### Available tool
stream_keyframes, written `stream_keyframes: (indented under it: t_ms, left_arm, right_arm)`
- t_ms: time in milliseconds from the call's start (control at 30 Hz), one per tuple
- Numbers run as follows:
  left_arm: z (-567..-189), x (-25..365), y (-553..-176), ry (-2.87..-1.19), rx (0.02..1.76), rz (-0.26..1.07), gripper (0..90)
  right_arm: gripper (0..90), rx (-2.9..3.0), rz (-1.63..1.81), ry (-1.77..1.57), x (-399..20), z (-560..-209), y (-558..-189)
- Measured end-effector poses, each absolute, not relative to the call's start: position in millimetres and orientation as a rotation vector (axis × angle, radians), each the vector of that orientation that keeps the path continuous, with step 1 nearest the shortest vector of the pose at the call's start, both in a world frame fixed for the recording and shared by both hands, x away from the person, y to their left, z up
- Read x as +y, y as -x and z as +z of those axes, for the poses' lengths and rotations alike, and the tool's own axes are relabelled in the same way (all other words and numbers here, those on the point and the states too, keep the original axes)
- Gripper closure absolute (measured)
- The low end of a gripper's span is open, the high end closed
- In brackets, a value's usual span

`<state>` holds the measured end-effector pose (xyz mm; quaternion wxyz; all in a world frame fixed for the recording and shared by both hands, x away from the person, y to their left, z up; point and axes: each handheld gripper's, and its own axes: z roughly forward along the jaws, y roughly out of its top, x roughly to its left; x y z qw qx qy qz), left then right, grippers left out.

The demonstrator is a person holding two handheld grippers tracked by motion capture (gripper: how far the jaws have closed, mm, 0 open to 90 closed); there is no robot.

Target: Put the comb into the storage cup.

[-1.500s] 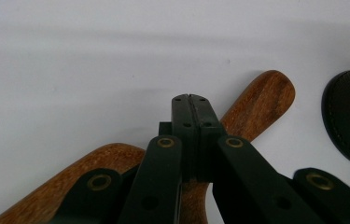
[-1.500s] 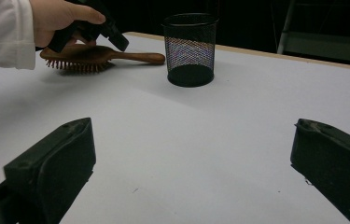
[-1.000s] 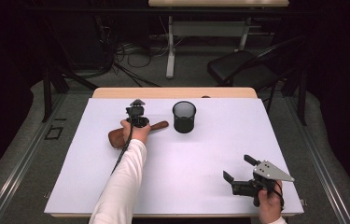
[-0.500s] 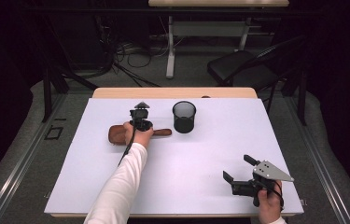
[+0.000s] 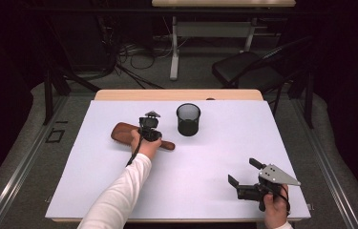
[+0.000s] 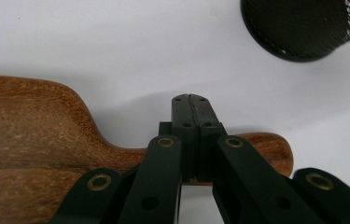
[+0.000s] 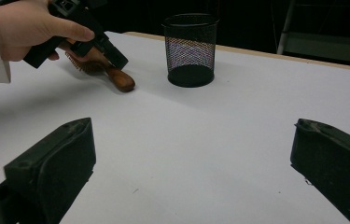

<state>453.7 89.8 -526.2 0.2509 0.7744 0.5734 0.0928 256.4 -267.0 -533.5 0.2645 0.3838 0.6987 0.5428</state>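
A brown wooden brush (image 5: 128,133) lies on the white mat, its handle pointing right and toward me. My left gripper (image 5: 150,136) points down onto that handle. In the left gripper view the jaws (image 6: 189,99) are shut flat against each other, nothing between them, resting across the handle of the brush (image 6: 32,135). A black mesh cup (image 5: 188,119) stands upright just right of it. My right gripper (image 5: 243,171) hovers open near the front right corner. Its view shows the brush (image 7: 119,79), the left gripper (image 7: 112,56) and the cup (image 7: 190,46) far ahead.
The white mat (image 5: 215,152) covers nearly the whole table, with a strip of bare wood (image 5: 176,94) at the far edge. A dark chair (image 5: 248,69) and desk legs stand on the floor beyond the table.
The brush has turned on the mat: its handle end swung toward me under the shut left gripper, which moved with it. The right gripper has stayed put.
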Motion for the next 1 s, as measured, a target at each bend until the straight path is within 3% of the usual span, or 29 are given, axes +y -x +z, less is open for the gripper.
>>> stream_keyframes:
  t_ms: [1000]
  left_arm:
    - [-533,128,-391,-2.144,1.407,0.248,90.0]
  right_arm:
    - [0.0,1.897,1.458,-1.044,-264,-534,-256]
